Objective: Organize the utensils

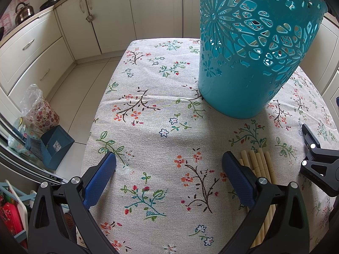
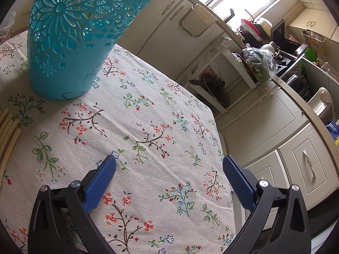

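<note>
A tall teal holder (image 1: pixel 250 48) with a cut-out flower pattern stands upright on the floral tablecloth (image 1: pixel 161 110), far right of centre. A bundle of pale bamboo chopsticks (image 1: pixel 259 163) lies flat on the cloth, partly under the right finger of my left gripper (image 1: pixel 169 165), which is open and empty. My right gripper (image 1: pixel 313 154) shows at the right edge of the left wrist view. In the right wrist view the teal holder (image 2: pixel 70 40) stands at upper left, the chopsticks (image 2: pixel 8 131) lie at the left edge, and my right gripper (image 2: pixel 169 165) hovers open over bare cloth.
The table edge (image 2: pixel 218 131) drops off toward kitchen cabinets (image 2: pixel 264 127) on the right. On the left floor sit a blue dustpan (image 1: pixel 53 146) and a bagged bin (image 1: pixel 38 110). A kettle (image 1: pixel 24 12) stands on the far counter.
</note>
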